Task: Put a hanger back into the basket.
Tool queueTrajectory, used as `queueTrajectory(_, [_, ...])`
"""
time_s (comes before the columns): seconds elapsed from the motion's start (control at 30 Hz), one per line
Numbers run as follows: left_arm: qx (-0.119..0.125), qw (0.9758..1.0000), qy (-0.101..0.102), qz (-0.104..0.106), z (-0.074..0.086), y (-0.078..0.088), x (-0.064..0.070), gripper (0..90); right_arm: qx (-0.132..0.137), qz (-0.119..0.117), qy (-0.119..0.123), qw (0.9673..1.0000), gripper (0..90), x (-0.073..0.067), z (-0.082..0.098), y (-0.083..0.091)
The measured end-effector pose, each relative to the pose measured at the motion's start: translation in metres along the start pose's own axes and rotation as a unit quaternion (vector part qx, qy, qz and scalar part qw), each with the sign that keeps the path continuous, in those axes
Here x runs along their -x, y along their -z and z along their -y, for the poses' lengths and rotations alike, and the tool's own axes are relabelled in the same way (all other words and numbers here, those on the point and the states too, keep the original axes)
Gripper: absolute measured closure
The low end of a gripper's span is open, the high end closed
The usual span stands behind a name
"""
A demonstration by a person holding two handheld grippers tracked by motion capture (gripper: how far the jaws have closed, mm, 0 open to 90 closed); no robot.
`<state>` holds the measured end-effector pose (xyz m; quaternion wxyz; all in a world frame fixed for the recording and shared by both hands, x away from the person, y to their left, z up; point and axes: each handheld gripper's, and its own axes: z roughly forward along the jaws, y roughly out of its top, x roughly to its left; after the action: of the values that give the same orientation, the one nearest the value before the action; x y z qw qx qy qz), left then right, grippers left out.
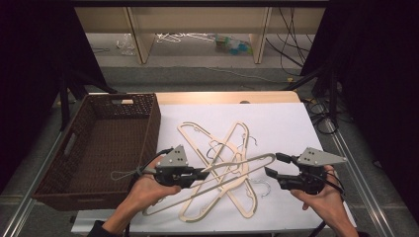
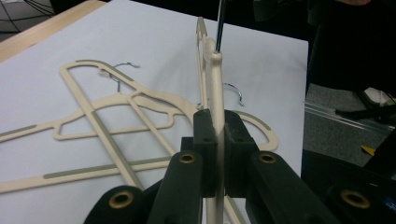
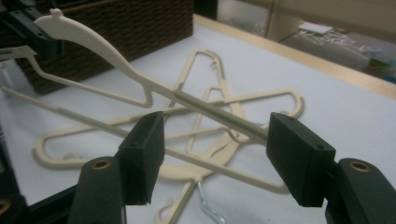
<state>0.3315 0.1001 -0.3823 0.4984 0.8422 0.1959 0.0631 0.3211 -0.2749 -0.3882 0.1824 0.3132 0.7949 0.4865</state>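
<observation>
With left gripper [image 2: 215,154] pinching raised cream hanger [image 1: 232,173] near its neck and right gripper [image 3: 215,158] jaws spread, clear of far end: single grip point, hanger may swing, snag hooks of hanger pile [image 1: 217,143] on white sheet beside wicker basket [image 1: 99,148].

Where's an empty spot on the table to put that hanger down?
The white sheet is bare along its far edge and far right corner, beyond the hanger pile. The wicker basket looks empty too. The middle is crowded with crossed hangers.
</observation>
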Motion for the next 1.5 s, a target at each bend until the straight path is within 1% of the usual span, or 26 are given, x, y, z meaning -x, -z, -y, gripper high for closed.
queueTrajectory(0.03, [0.003,1.0000,0.004,-0.004,-0.002,0.004,-0.002,85.8,0.010,0.008,-0.003,0.9999,37.4,0.000,0.000,0.000])
queueTrajectory(0.07, [0.009,0.9999,0.006,-0.005,-0.003,0.006,-0.003,85.8,0.009,0.011,-0.004,0.9999,37.1,0.001,0.000,0.002])
queueTrajectory(0.17, [0.010,0.9997,0.012,-0.017,-0.008,0.014,-0.005,85.8,0.010,0.014,0.000,0.9998,37.1,-0.001,0.003,0.002])
queueTrajectory(0.2, [0.015,0.9996,0.016,-0.021,-0.010,0.018,-0.006,85.7,0.003,0.011,-0.001,0.9999,37.1,-0.001,0.004,0.002])
queueTrajectory(0.23, [0.021,0.9991,0.027,-0.024,-0.012,0.021,-0.006,85.7,-0.003,0.008,-0.005,1.0000,37.1,-0.001,0.006,0.002])
queueTrajectory(0.3, [0.031,0.9986,0.033,-0.027,-0.017,0.028,-0.008,85.7,-0.003,0.008,-0.004,1.0000,37.1,-0.002,0.008,0.001])
queueTrajectory(0.33, [0.034,0.9983,0.037,-0.030,-0.019,0.032,-0.009,85.7,0.000,0.002,-0.005,1.0000,37.1,-0.002,0.009,0.000])
queueTrajectory(0.37, [0.039,0.9978,0.043,-0.033,-0.021,0.035,-0.009,85.7,-0.013,-0.002,-0.007,0.9999,37.1,-0.003,0.010,0.001])
queueTrajectory(0.53, [0.050,0.9959,0.061,-0.044,-0.037,0.054,-0.014,85.7,-0.010,0.000,-0.005,0.9999,37.1,-0.005,0.013,0.000])
queueTrajectory(0.6, [0.055,0.9950,0.064,-0.055,-0.046,0.061,-0.015,85.7,-0.010,-0.001,-0.003,0.9999,37.0,-0.005,0.014,0.000])
queueTrajectory(0.7, [0.066,0.9940,0.053,-0.070,-0.062,0.077,-0.018,85.7,-0.011,-0.004,-0.001,0.9999,37.0,-0.006,0.015,-0.001])
queueTrajectory(0.77, [0.074,0.9929,0.051,-0.078,-0.070,0.088,-0.020,85.7,-0.010,-0.005,-0.002,0.9999,37.0,-0.006,0.016,-0.001])
queueTrajectory(0.8, [0.075,0.9923,0.048,-0.086,-0.075,0.096,-0.023,85.7,-0.019,-0.002,-0.002,0.9998,37.0,-0.006,0.016,0.000])
queueTrajectory(0.87, [0.078,0.9909,0.044,-0.100,-0.079,0.107,-0.027,85.7,-0.013,-0.007,-0.004,0.9999,37.0,-0.006,0.018,-0.001])
queueTrajectory(0.97, [0.080,0.9867,0.038,-0.136,-0.082,0.130,-0.037,85.7,-0.014,-0.005,-0.004,0.9999,37.0,-0.006,0.019,-0.001])
queueTrajectory(1.07, [0.083,0.9801,0.036,-0.176,-0.080,0.153,-0.050,85.7,-0.023,-0.003,-0.003,0.9997,37.0,-0.006,0.020,0.000])
queueTrajectory(1.1, [0.082,0.9772,0.035,-0.193,-0.077,0.160,-0.056,85.8,-0.017,-0.006,-0.005,0.9998,37.0,-0.006,0.020,-0.001])
queueTrajectory(1.13, [0.076,0.9751,0.041,-0.204,-0.073,0.166,-0.060,85.7,-0.017,-0.007,-0.007,0.9998,37.1,-0.006,0.020,-0.002])
queueTrajectory(1.17, [0.064,0.9729,0.038,-0.219,-0.069,0.171,-0.066,85.7,-0.017,-0.006,-0.004,0.9998,37.0,-0.006,0.021,-0.002])
queueTrajectory(1.23, [0.058,0.9696,0.038,-0.235,-0.060,0.177,-0.074,85.7,-0.018,-0.007,-0.004,0.9998,37.1,-0.007,0.021,-0.002])
queueTrajectory(1.27, [0.055,0.9688,0.041,-0.238,-0.055,0.180,-0.079,85.8,-0.018,-0.007,-0.004,0.9998,37.1,-0.007,0.021,-0.002])
queueTrajectory(1.3, [0.051,0.9667,0.043,-0.247,-0.048,0.184,-0.085,85.7,-0.018,-0.007,-0.005,0.9998,37.1,-0.007,0.021,-0.002])
queueTrajectory(1.33, [0.051,0.9660,0.044,-0.250,-0.044,0.185,-0.088,85.7,-0.018,-0.008,-0.006,0.9998,37.1,-0.007,0.021,-0.002])
queueTrajectory(1.4, [0.050,0.9627,0.051,-0.261,-0.033,0.191,-0.095,85.8,-0.018,-0.008,-0.006,0.9998,37.0,-0.006,0.021,-0.003])
queueTrajectory(1.43, [0.050,0.9608,0.044,-0.269,-0.028,0.194,-0.101,85.8,-0.019,-0.007,-0.007,0.9998,36.9,-0.006,0.022,-0.003])
queueTrajectory(1.5, [0.048,0.9579,0.048,-0.279,-0.019,0.197,-0.106,85.8,-0.026,-0.006,-0.008,0.9996,35.9,-0.006,0.022,-0.002])
